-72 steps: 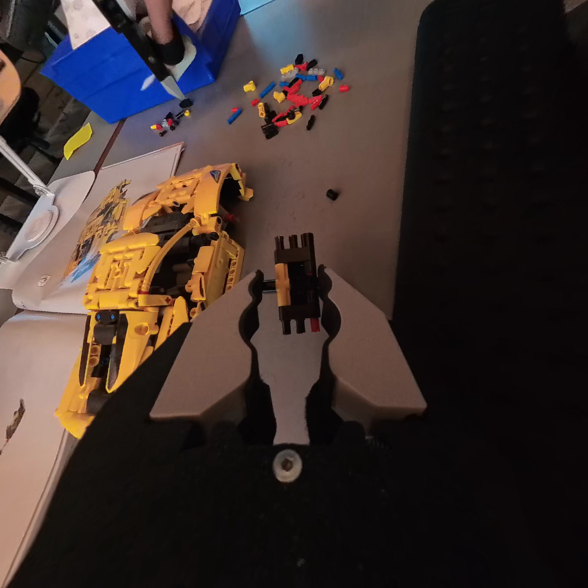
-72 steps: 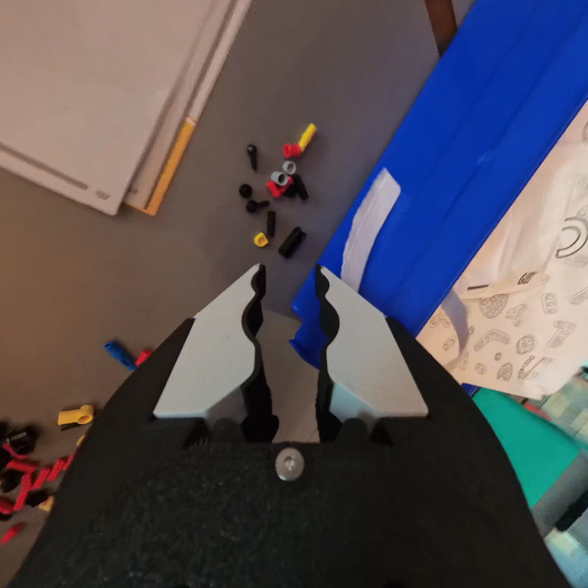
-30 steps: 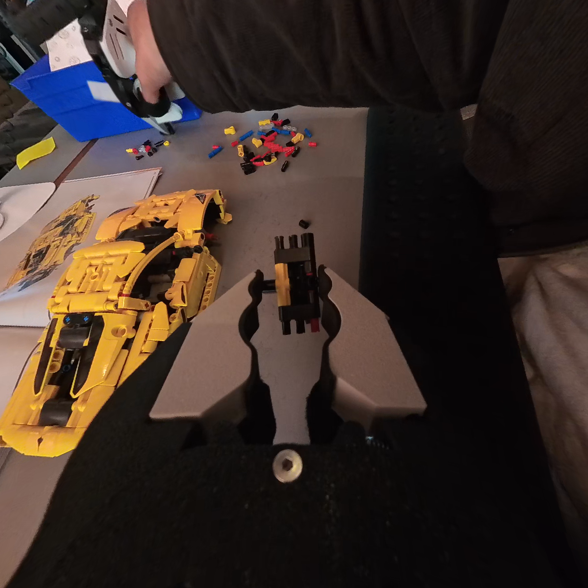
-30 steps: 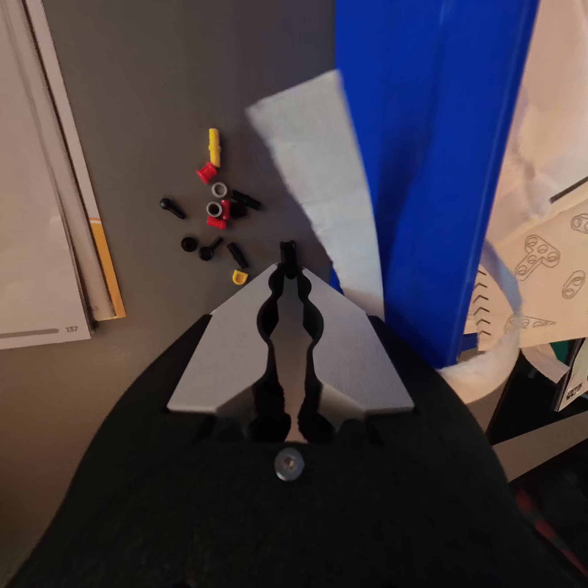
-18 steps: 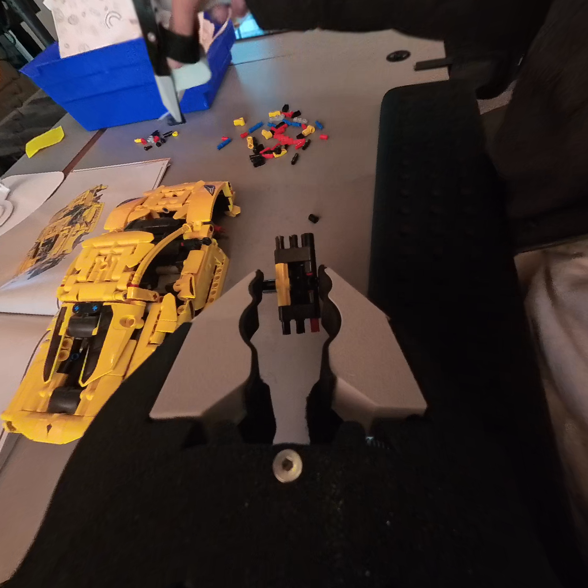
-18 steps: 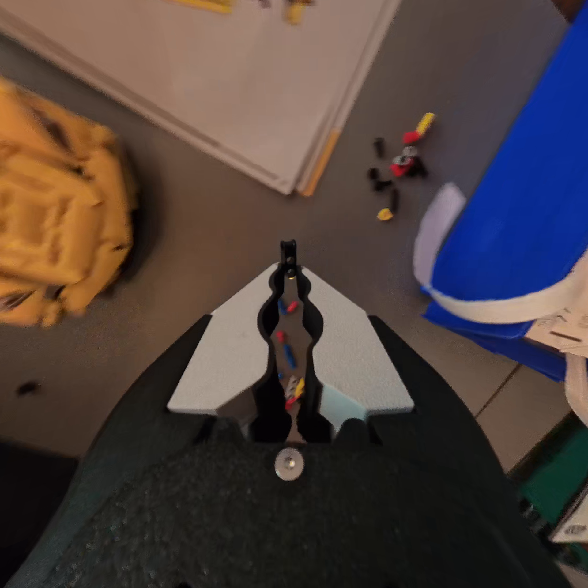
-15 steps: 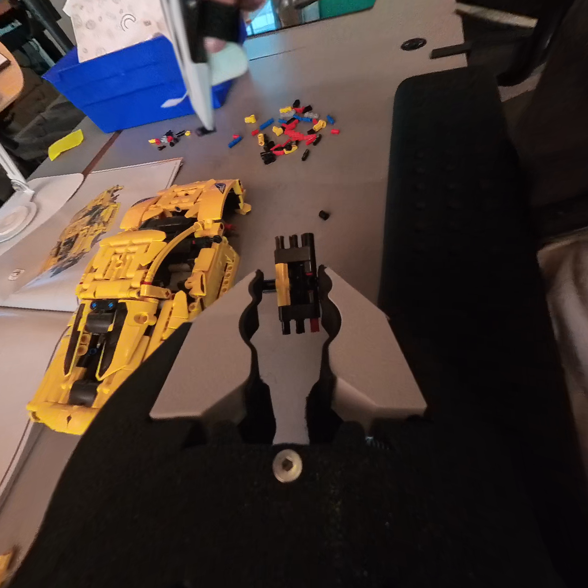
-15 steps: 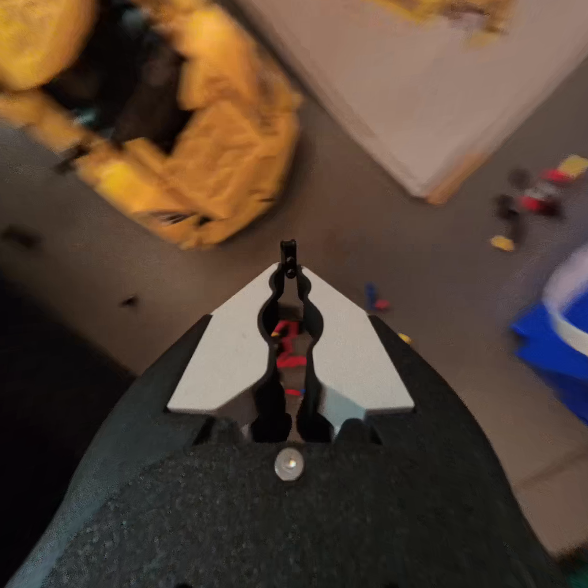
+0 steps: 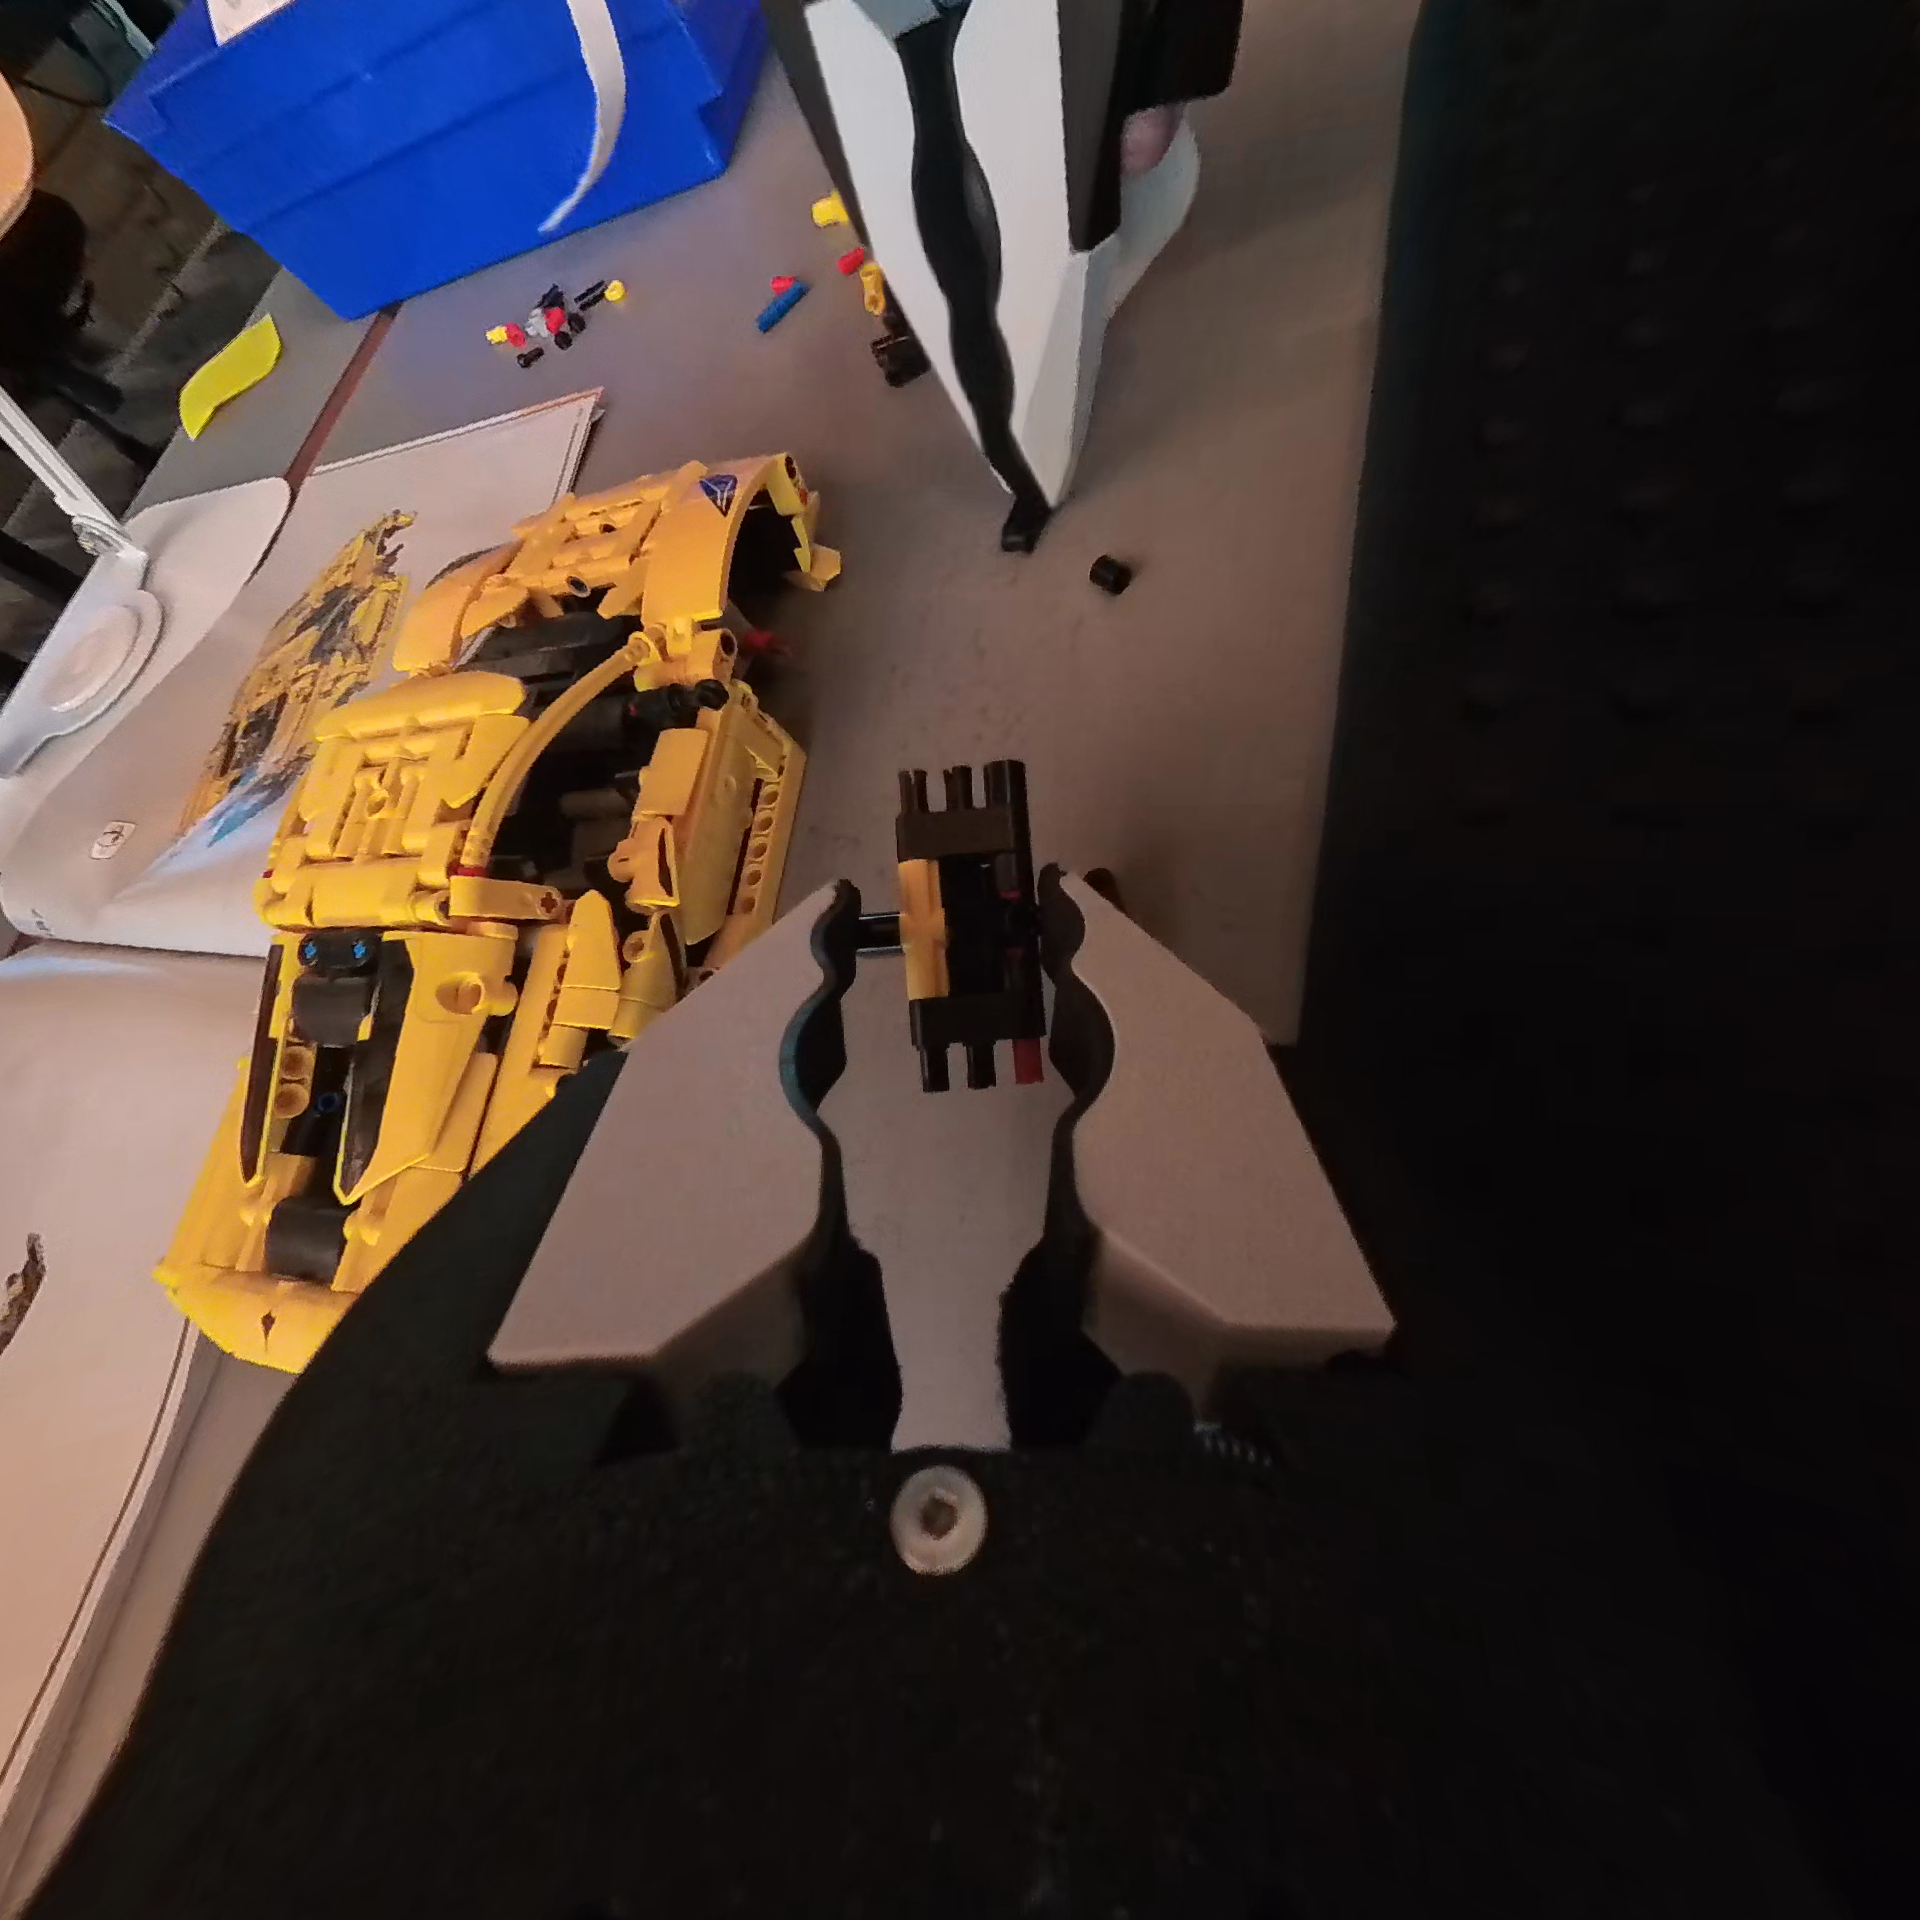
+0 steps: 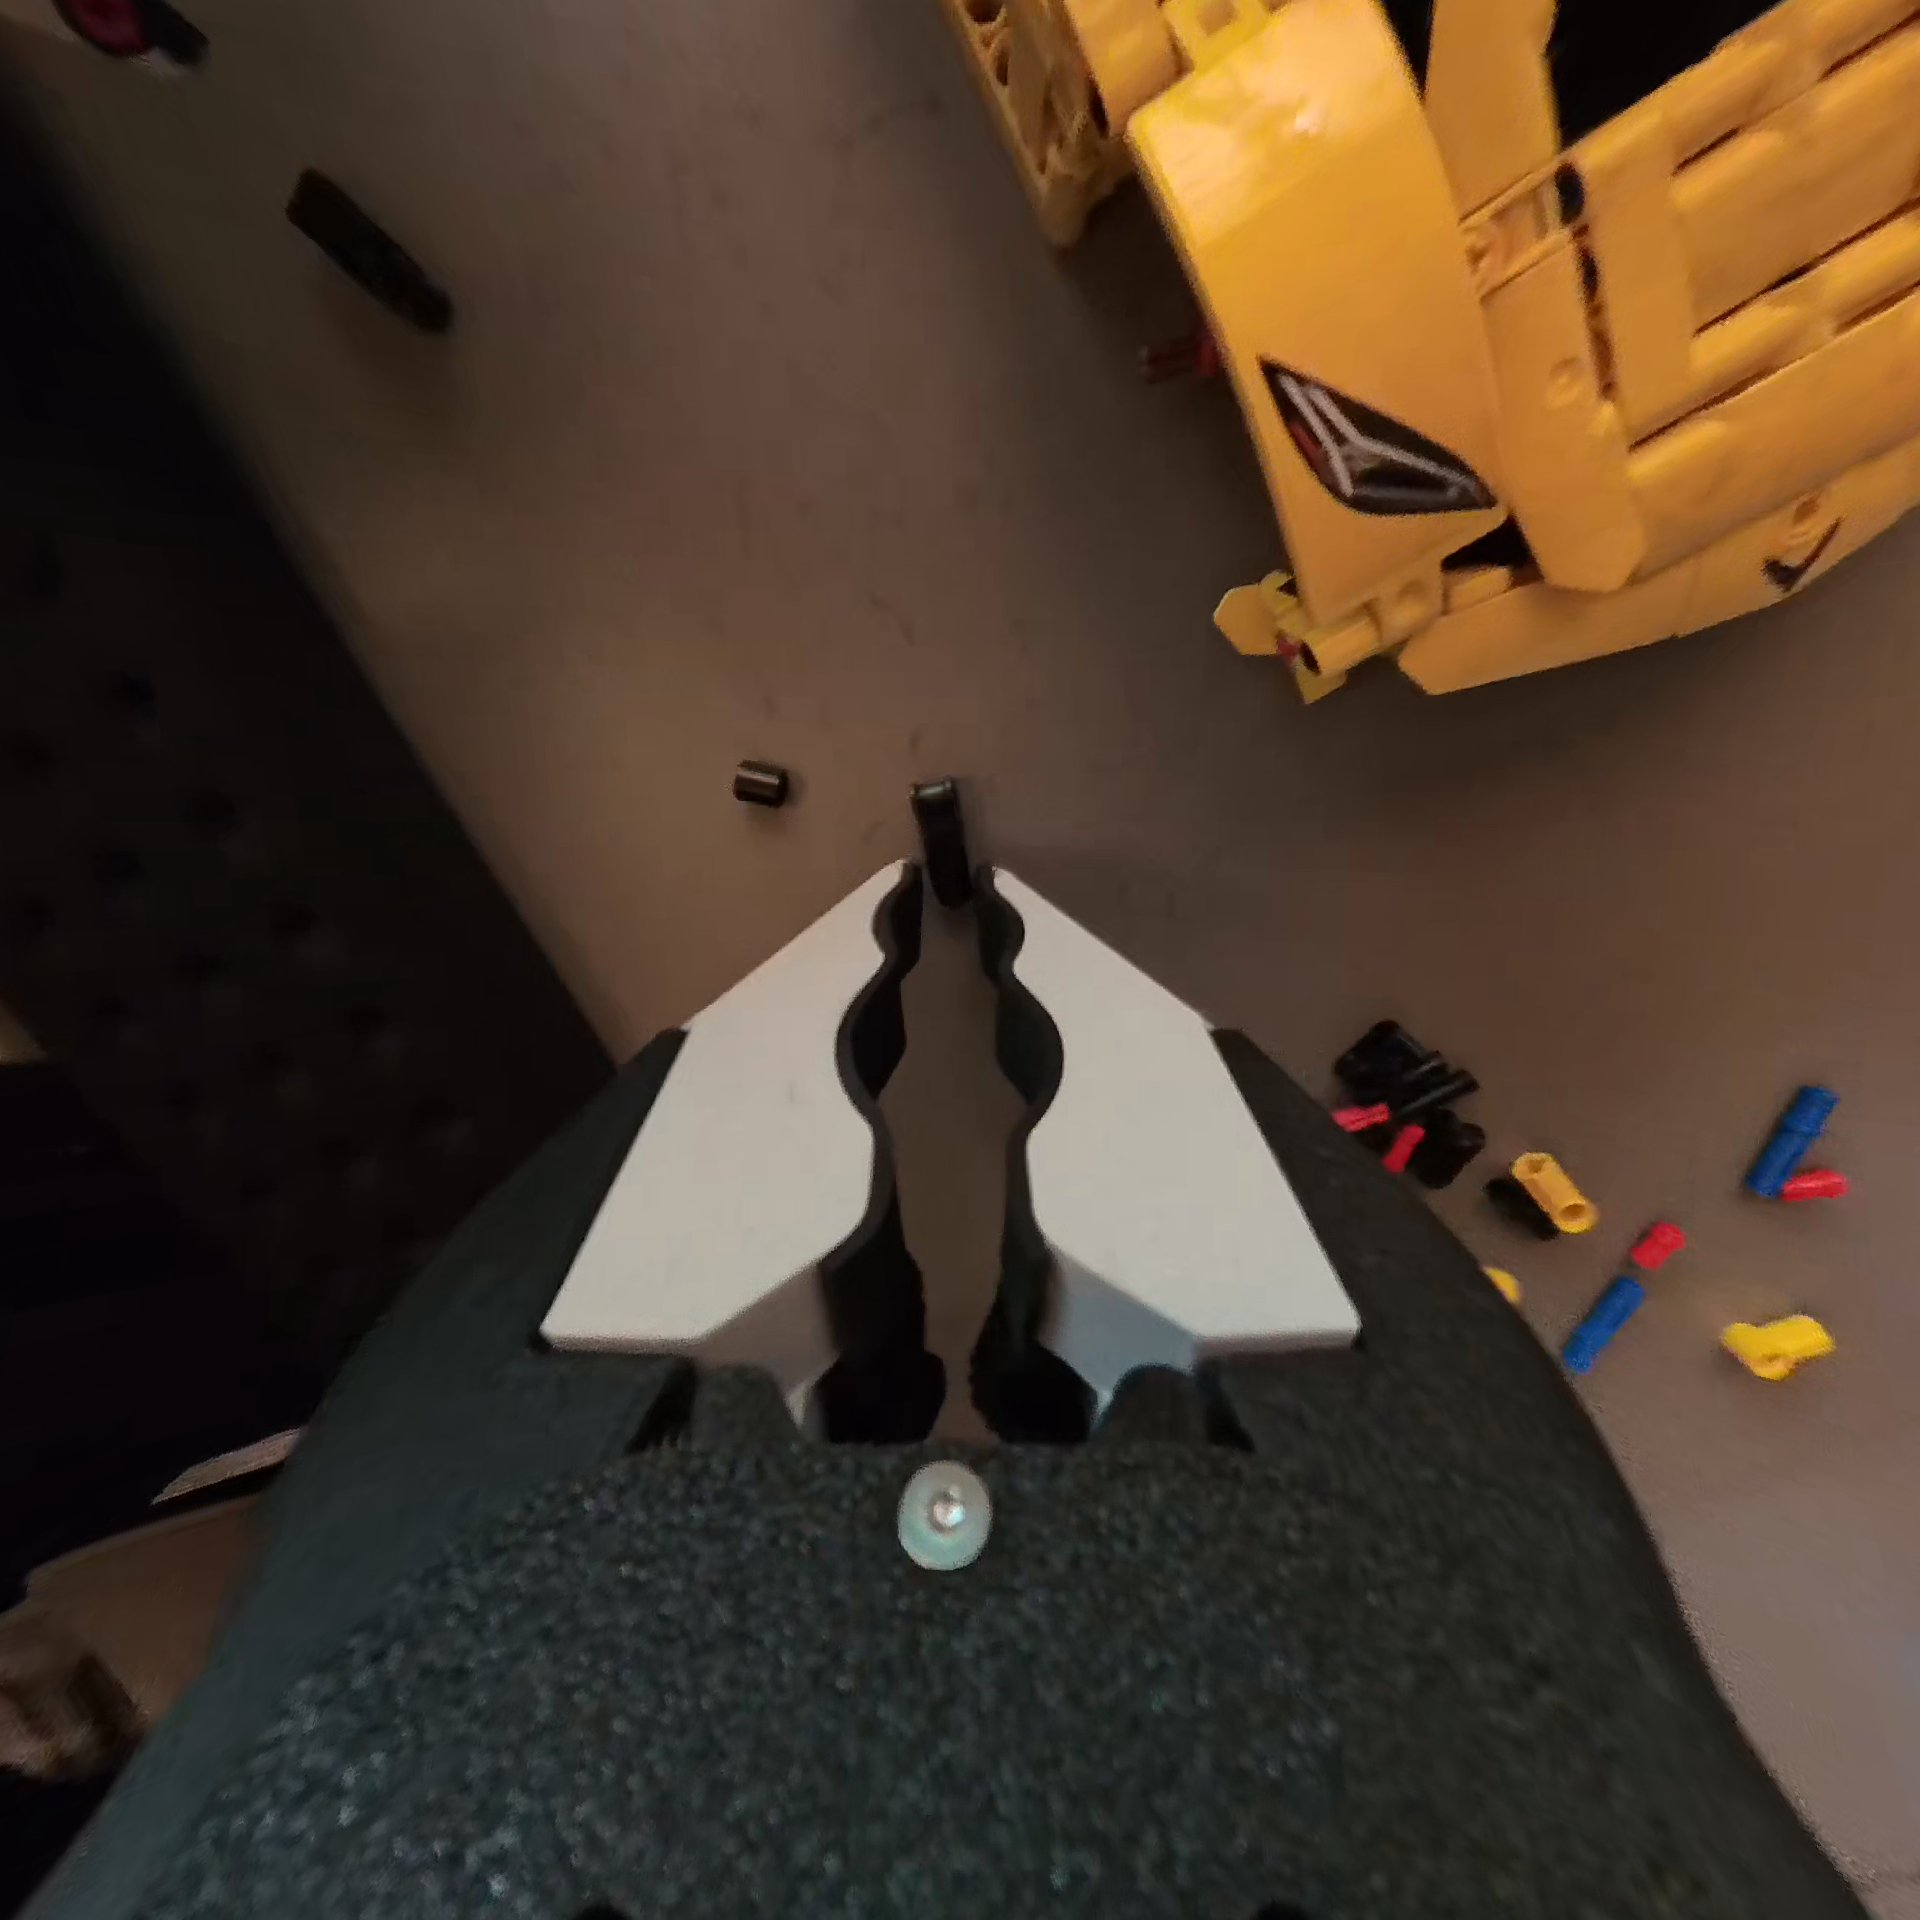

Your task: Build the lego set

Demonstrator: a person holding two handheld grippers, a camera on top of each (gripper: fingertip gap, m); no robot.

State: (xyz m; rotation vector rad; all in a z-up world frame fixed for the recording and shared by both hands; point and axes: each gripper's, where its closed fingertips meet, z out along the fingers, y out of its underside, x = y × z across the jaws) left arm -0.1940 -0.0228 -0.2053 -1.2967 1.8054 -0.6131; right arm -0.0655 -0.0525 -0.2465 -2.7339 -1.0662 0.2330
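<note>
- On the grey tabletop (image 9: 935, 665) lies the large yellow brick-built car model (image 9: 499, 894), partly atop an open instruction booklet (image 9: 208, 665).
- The left gripper (image 9: 945, 904) is clamped on a small black-and-yellow brick sub-assembly (image 9: 966, 925), held above the table just right of the car; a black axle juts from its yellow side toward the left finger.
- The right gripper (image 10: 948, 883) is pinched together on a small black pin (image 10: 940, 836), its tip pointing down near the table.
- A short black bush (image 10: 761, 783) lies just beside that pin.
- Loose red, blue, yellow and black pieces (image 10: 1558, 1216) are scattered near the car's nose.
- A blue plastic bin (image 9: 436, 135) stands at the far edge.
</note>
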